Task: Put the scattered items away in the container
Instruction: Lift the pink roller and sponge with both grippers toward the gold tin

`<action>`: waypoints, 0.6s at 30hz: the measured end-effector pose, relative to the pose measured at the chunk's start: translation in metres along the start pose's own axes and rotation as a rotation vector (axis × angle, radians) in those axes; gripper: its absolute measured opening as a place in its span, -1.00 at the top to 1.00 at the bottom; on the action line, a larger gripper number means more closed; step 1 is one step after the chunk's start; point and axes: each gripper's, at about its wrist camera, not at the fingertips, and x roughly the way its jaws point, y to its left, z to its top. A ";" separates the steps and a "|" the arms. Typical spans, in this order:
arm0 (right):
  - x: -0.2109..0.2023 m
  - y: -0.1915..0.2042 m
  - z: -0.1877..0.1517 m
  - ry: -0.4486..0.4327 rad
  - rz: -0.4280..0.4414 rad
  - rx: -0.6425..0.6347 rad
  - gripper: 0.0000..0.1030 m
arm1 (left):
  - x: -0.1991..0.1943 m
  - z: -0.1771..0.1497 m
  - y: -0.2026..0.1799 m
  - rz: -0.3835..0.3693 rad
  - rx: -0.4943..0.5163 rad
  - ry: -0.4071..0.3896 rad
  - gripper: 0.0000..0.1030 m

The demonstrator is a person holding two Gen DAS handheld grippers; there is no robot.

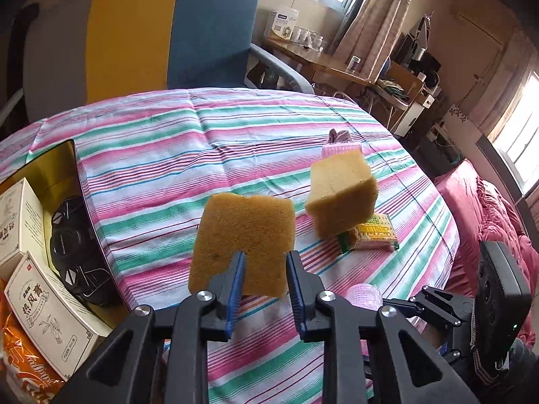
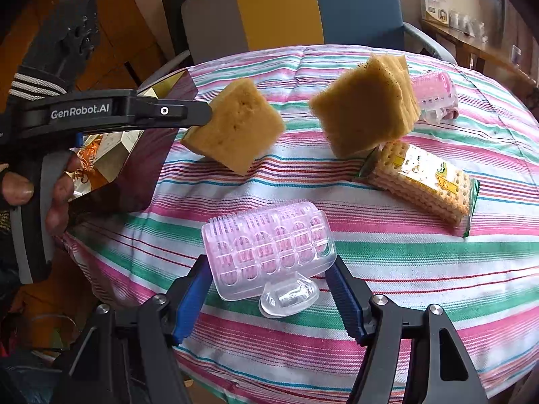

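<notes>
**Sponge in the left gripper, hair roller in the right**

Sponge [image 1: 242, 229] is the thing the left gripper [image 1: 264, 256] has hold of. Its jaws are closed narrow on one lower edge of the yellow block. The right wrist view shows the sponge from the side, hanging at the tip of the gripper, clear of the striped cloth [image 1: 202, 141] that covers the table. The person's hand [image 2: 50, 195] is wrapped around the handle of this gripper.

The right gripper [image 2: 269, 266] stands about half open, with a pink hair roller [image 2: 269, 249] in a clear plastic shell lying crosswise between its jaws. One blue pad touches each end of the shell. I cannot tell if the roller is lifted or rests on the cloth.

The box [image 1: 72, 168], the container for the items, sits at the left edge of the table, just beside the held sponge. It is dark outside and gold inside. In it lie two white cartons, a black object and an orange bag.

On the cloth there are more items. A second sponge [image 2: 367, 111] stands tilted, and its lower corner rests on one end of a cracker pack [image 2: 421, 178]. Behind them lies a second roller [image 2: 434, 94], near the far edge of the table.
</notes>
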 end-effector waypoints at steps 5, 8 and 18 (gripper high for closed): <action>-0.006 0.004 0.005 -0.005 -0.029 -0.014 -0.35 | 0.002 0.003 0.013 -0.008 -0.041 0.036 -0.18; -0.008 0.002 0.004 -0.011 -0.027 -0.004 -0.35 | 0.004 0.005 0.016 -0.004 -0.014 0.063 -0.41; 0.002 -0.004 0.002 0.006 -0.018 0.009 -0.35 | 0.022 0.024 0.011 -0.097 0.100 0.101 -0.79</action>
